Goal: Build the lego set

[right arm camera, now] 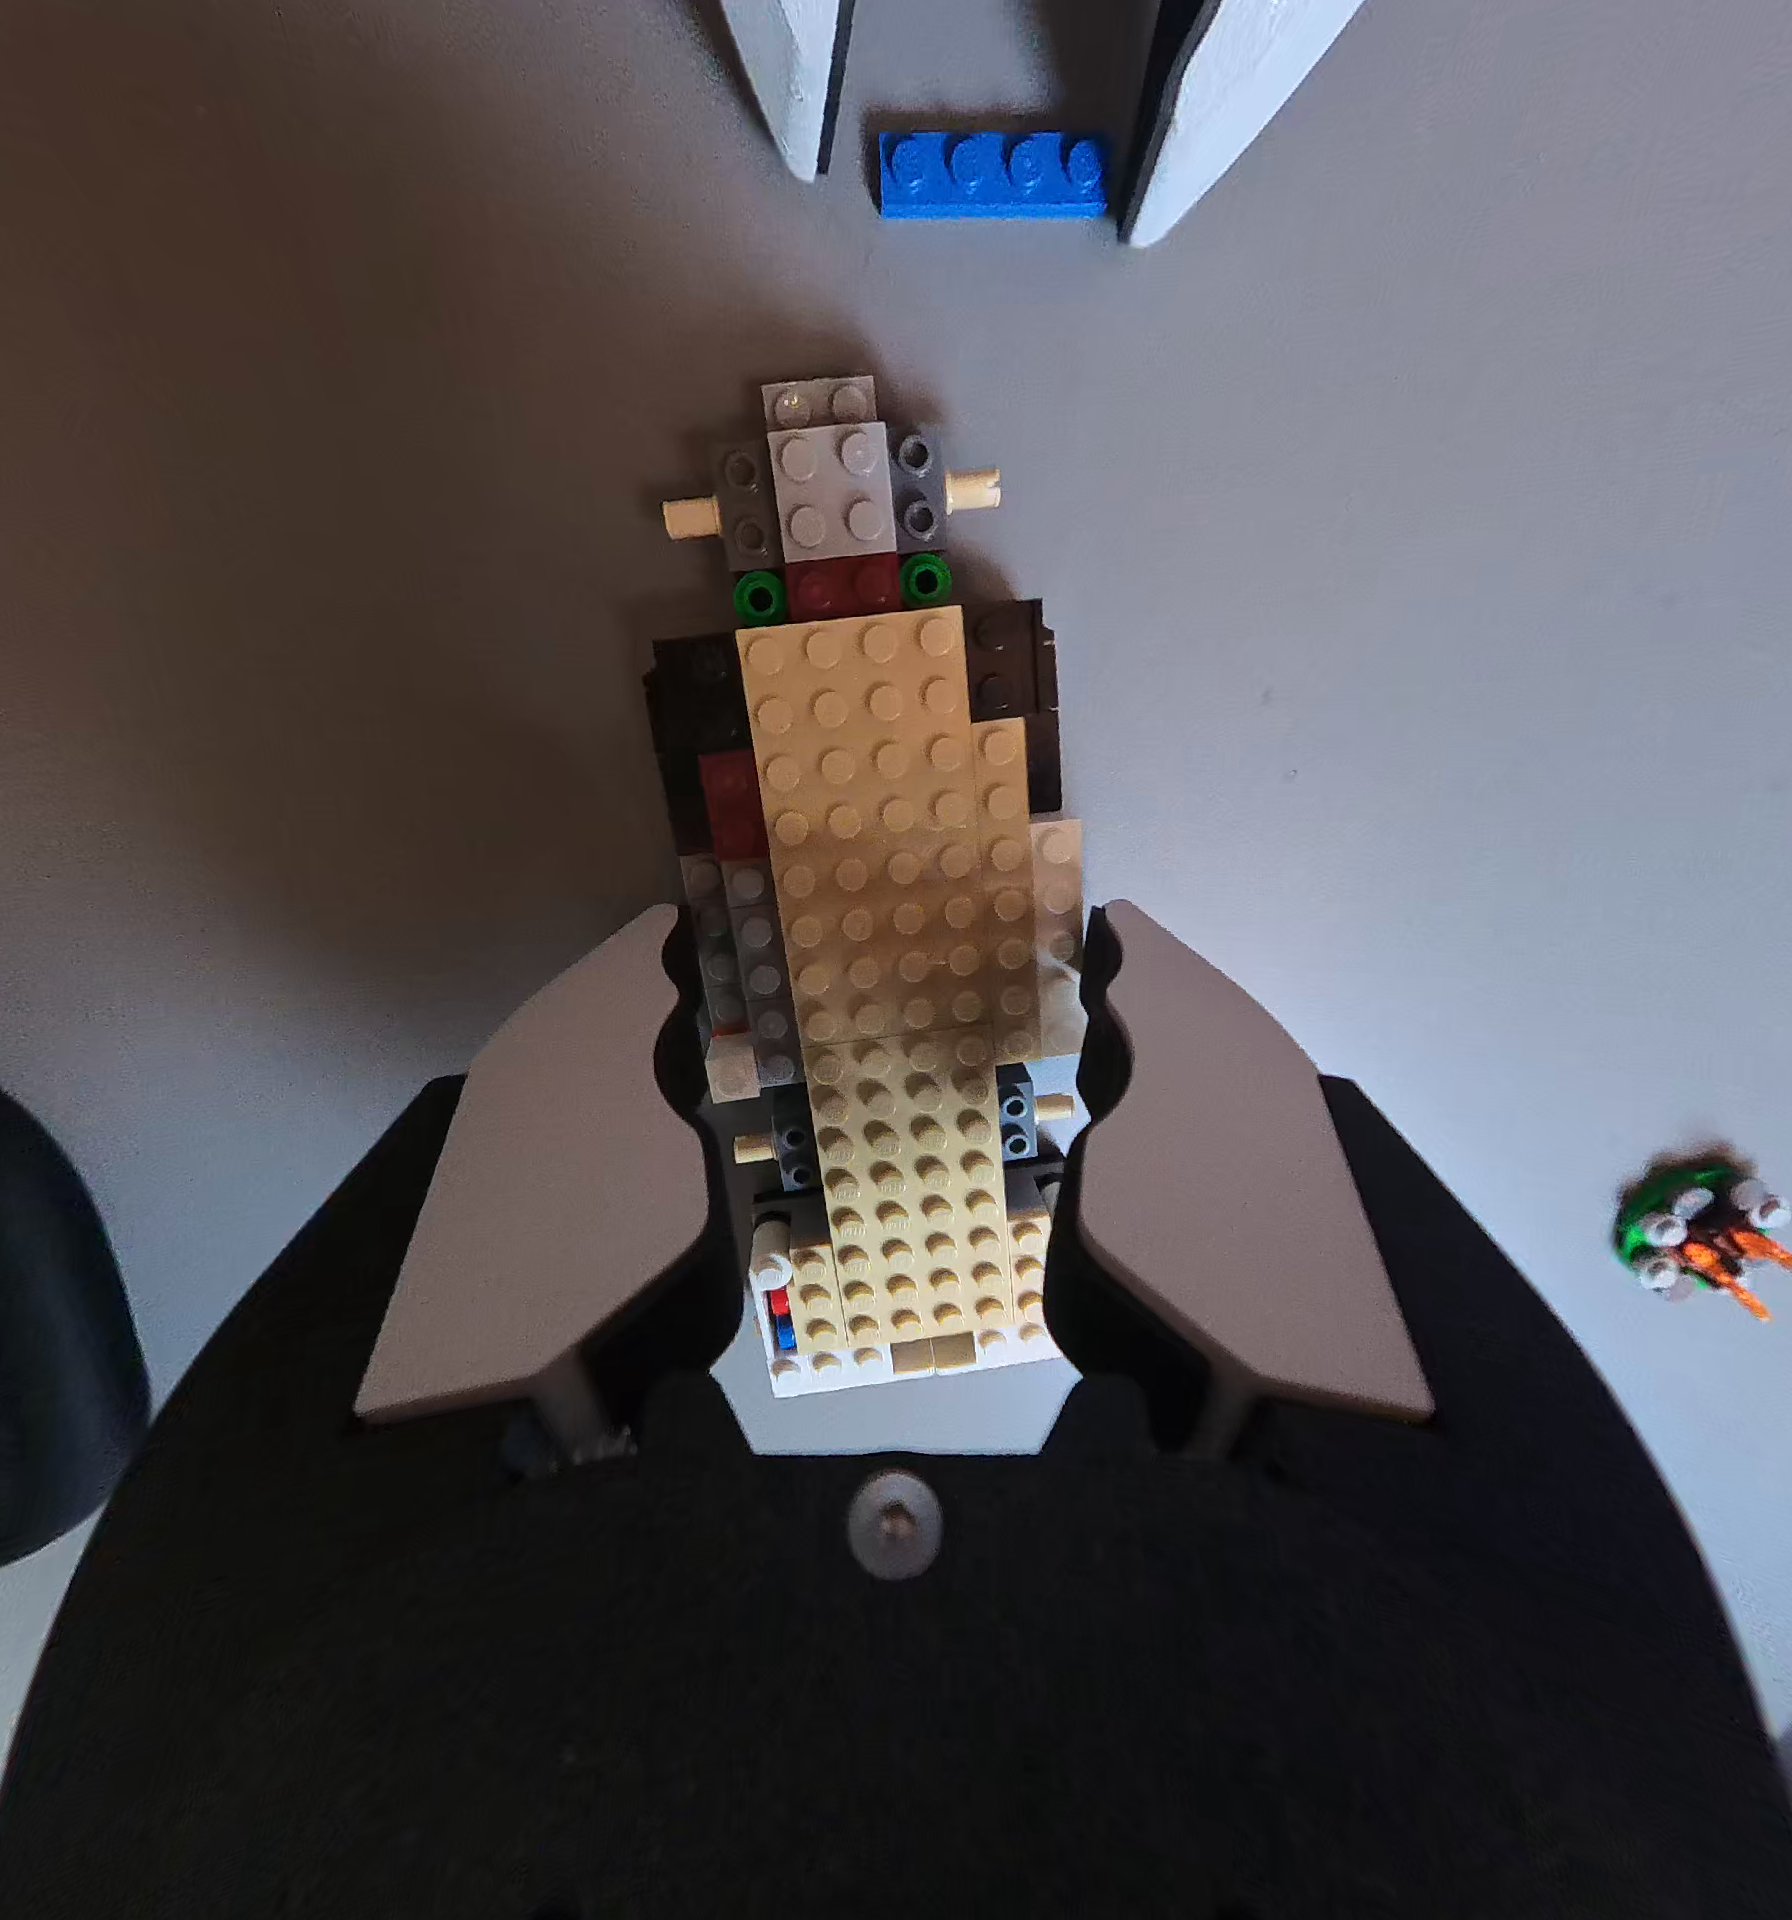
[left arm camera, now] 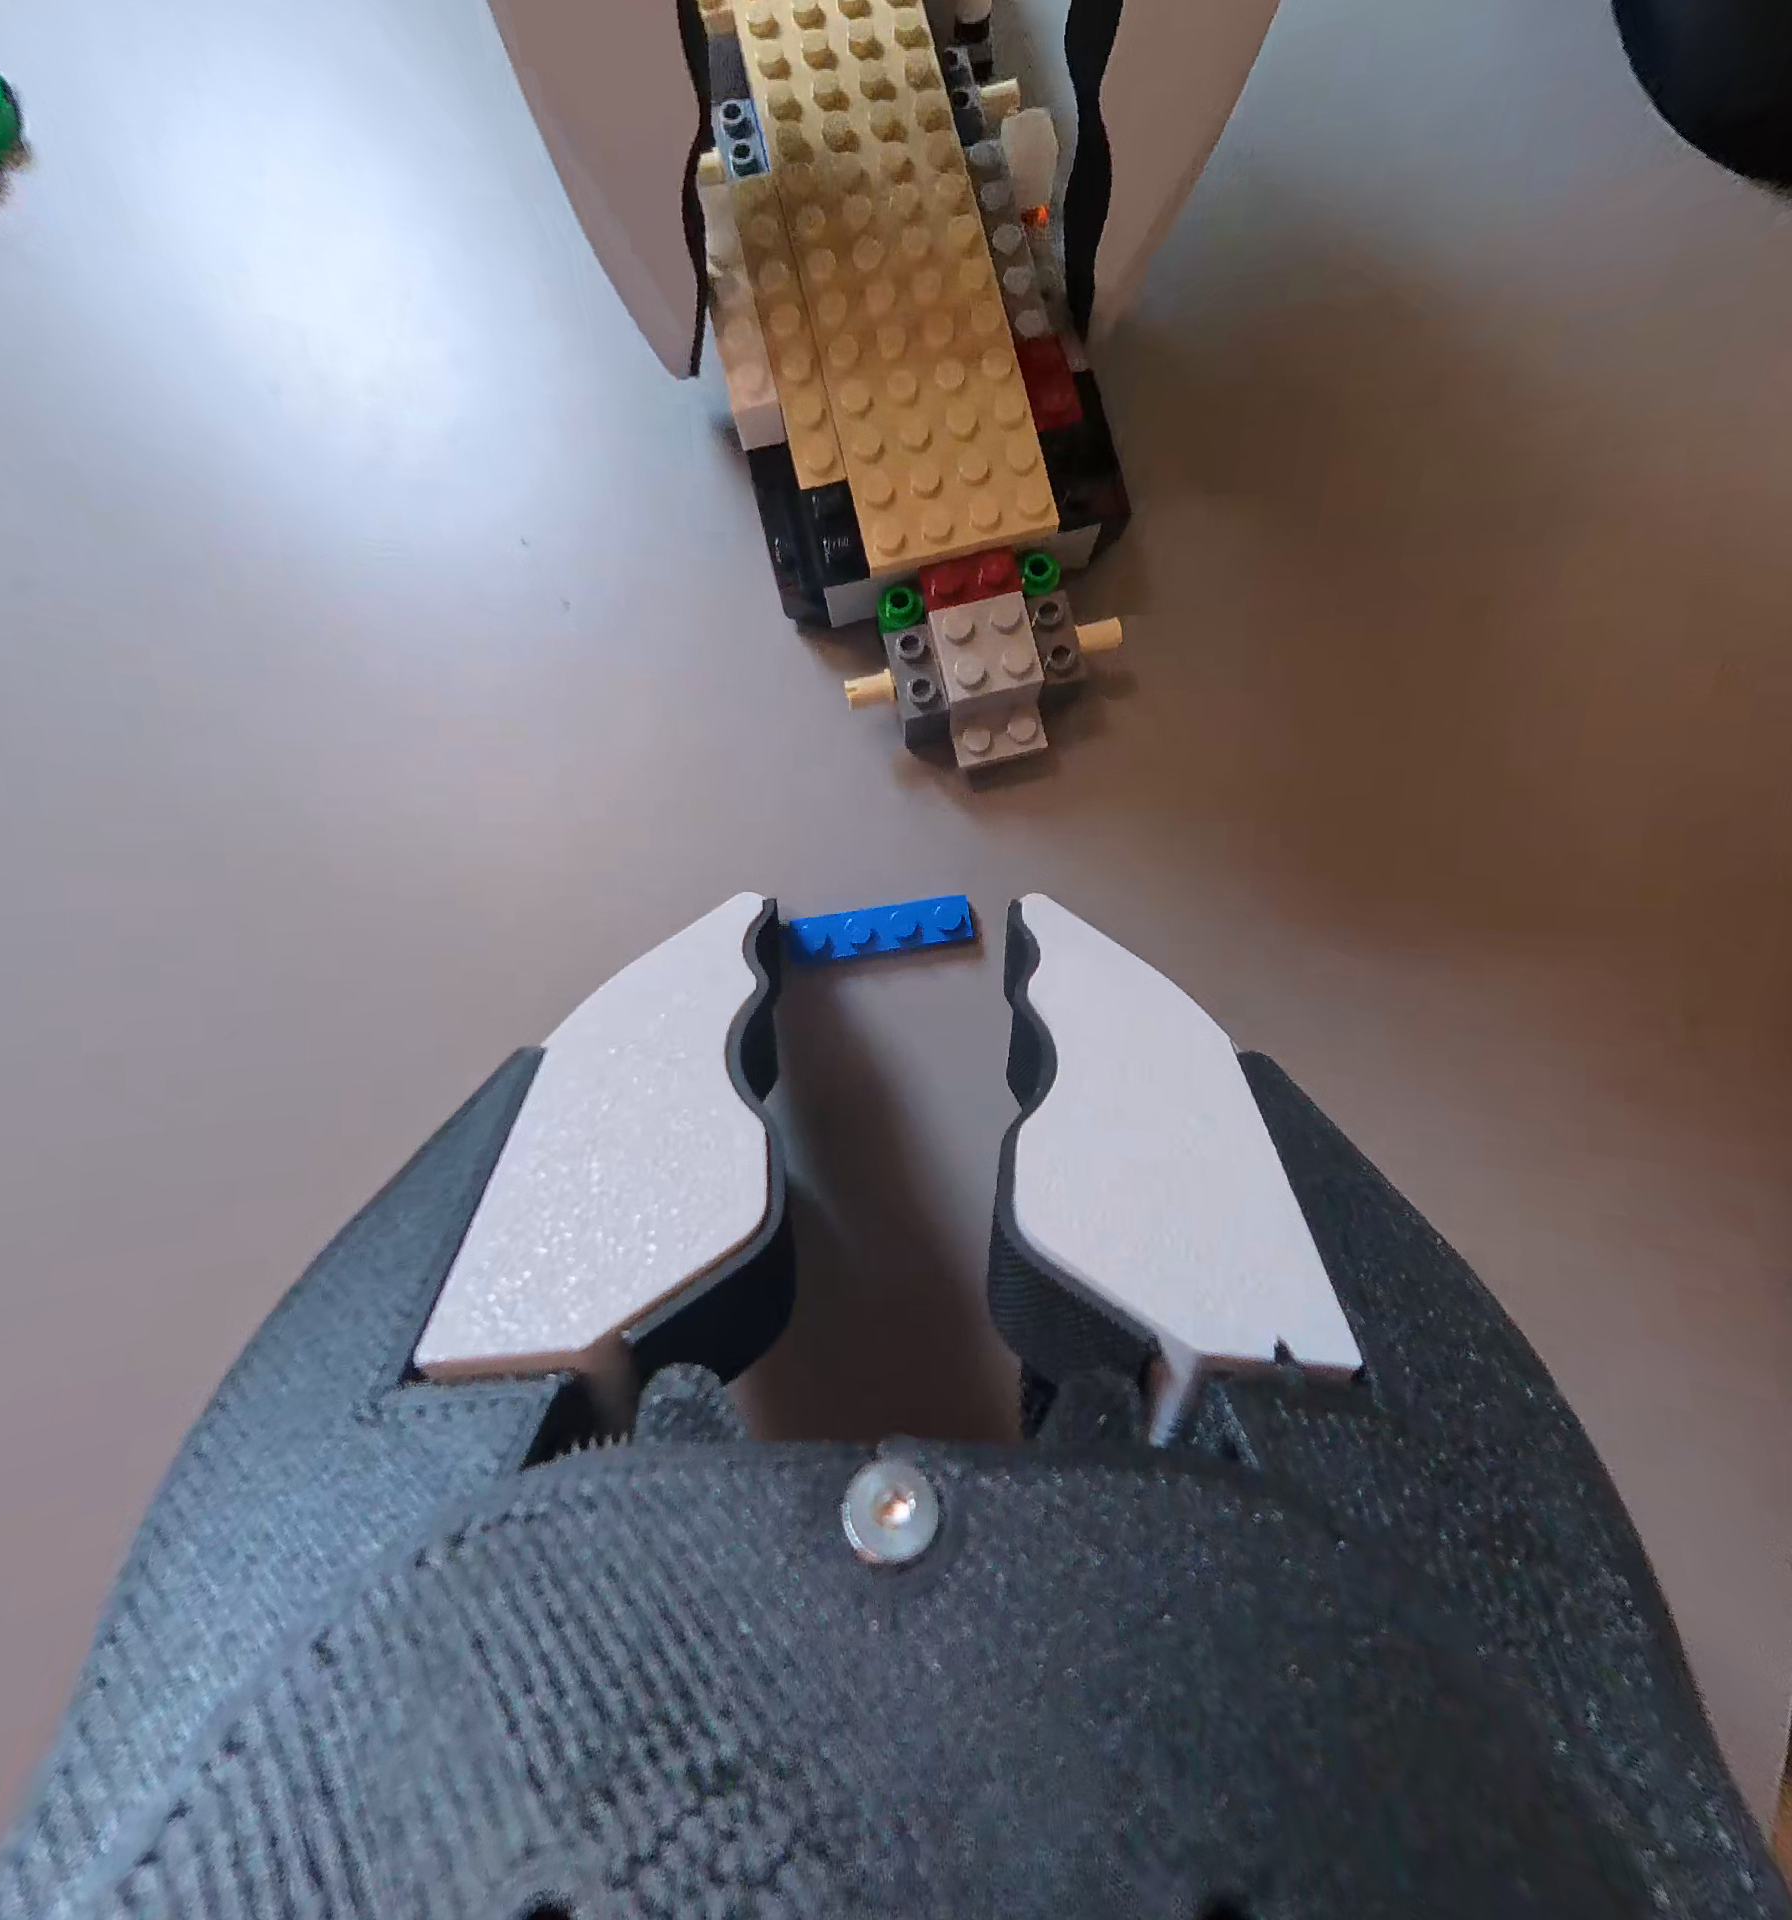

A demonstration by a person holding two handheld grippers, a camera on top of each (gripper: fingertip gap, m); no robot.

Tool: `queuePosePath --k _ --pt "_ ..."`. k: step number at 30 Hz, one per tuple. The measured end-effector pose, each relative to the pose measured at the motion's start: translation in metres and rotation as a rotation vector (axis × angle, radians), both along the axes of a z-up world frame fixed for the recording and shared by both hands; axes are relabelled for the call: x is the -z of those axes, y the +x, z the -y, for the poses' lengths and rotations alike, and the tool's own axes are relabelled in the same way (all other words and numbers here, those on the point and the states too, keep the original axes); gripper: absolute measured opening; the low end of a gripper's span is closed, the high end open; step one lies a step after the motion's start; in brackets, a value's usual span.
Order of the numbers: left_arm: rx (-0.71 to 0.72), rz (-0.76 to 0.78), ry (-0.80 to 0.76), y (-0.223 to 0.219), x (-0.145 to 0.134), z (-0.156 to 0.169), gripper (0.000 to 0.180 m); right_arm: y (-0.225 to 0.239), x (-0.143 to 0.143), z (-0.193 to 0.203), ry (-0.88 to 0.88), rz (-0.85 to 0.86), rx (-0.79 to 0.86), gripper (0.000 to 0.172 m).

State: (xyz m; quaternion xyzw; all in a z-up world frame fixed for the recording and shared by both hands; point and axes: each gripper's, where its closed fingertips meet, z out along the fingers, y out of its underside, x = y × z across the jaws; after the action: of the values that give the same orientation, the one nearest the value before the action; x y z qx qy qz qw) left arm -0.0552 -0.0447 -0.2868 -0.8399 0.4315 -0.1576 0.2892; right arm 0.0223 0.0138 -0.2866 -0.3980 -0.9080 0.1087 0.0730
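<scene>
The left gripper (left arm camera: 887, 925) hangs low over the table (left arm camera: 300, 623), jaws parted around a small blue plate (left arm camera: 884, 932) lying flat – one pad just beside its end, neither pressing. The right gripper (right arm camera: 881, 966), spread wide, straddles the long tan brick model (right arm camera: 892, 883) – whether it grips firmly, I cannot tell.

On the bench, a small plate (left arm camera: 884, 927) lies between my left gripper's (left arm camera: 890, 935) tips, the brick model (left arm camera: 902, 343) at twelve o'clock beyond it, my right gripper (right arm camera: 881, 966) straddling that model's far end.
</scene>
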Motion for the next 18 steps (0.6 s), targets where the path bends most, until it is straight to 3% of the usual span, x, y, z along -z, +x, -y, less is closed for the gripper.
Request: queuePosePath --k 8,18 --pt "0.013 0.011 0.008 0.002 0.000 -0.003 0.033 -0.011 -0.020 0.002 -0.088 -0.071 0.119 0.071" --pt "0.008 0.012 0.071 -0.014 -0.006 0.006 0.039 -0.031 -0.004 0.012 0.021 0.027 0.131 0.071"
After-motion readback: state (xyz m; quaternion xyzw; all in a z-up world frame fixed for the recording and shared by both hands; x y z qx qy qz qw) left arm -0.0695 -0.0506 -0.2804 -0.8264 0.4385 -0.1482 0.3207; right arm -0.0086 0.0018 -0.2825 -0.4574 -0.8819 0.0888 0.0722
